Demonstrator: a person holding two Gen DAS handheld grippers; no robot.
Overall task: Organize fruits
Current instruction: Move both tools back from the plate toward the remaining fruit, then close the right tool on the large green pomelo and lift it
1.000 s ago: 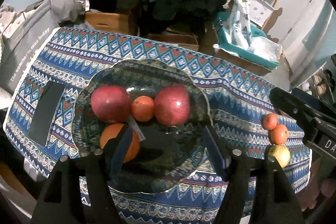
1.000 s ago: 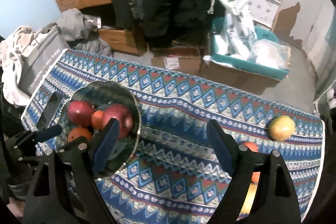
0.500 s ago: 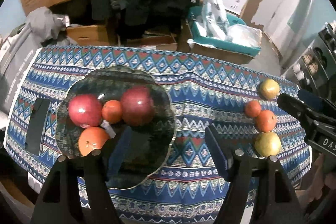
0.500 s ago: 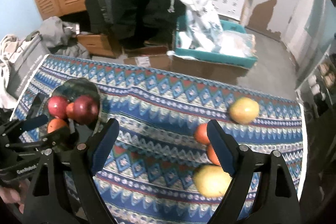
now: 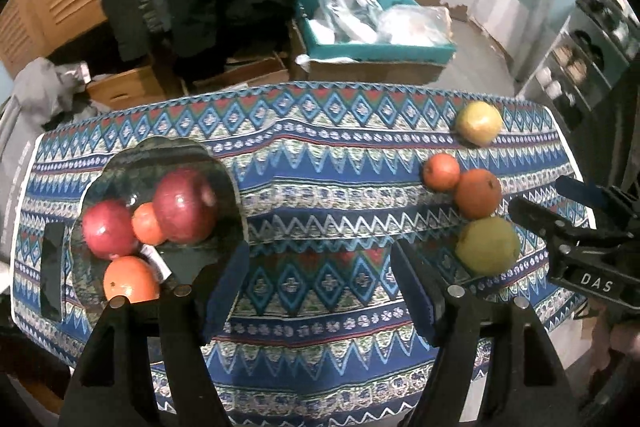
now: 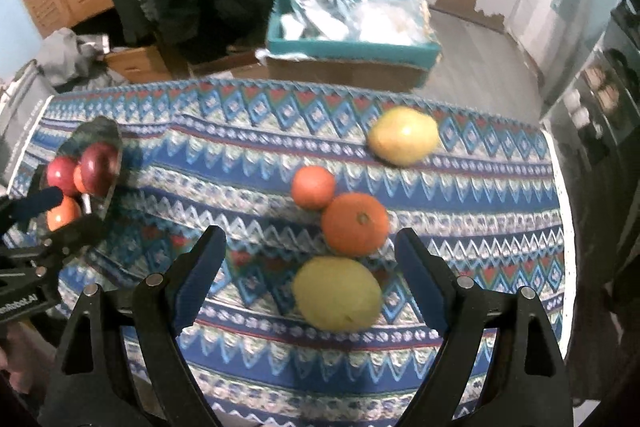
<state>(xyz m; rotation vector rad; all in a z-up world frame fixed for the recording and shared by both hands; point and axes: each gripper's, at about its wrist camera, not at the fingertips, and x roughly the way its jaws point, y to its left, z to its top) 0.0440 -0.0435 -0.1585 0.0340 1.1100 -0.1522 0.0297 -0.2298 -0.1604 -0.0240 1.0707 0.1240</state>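
Note:
A glass plate (image 5: pixel 120 167) at the table's left holds two red apples (image 5: pixel 184 205), a small orange and a bigger orange (image 5: pixel 130 279). On the cloth to the right lie a far yellow fruit (image 6: pixel 402 135), a small orange (image 6: pixel 313 187), a large orange (image 6: pixel 355 223) and a near yellow-green fruit (image 6: pixel 336 293). My left gripper (image 5: pixel 320 267) hangs open over bare cloth, just right of the plate. My right gripper (image 6: pixel 308 247) is open above the loose fruits. The large orange and the yellow-green fruit show between its fingers, untouched.
A patterned blue cloth (image 5: pixel 320 155) covers the table. A dark flat slab (image 5: pixel 52 267) lies at its left edge beside the plate. Behind the table stand cardboard boxes and a teal crate (image 5: pixel 376 47) full of plastic bags. The right table edge is close to the loose fruits.
Both grippers have swung to the right. The left one has left the plate for the middle of the cloth. The right one has come over the loose fruits.

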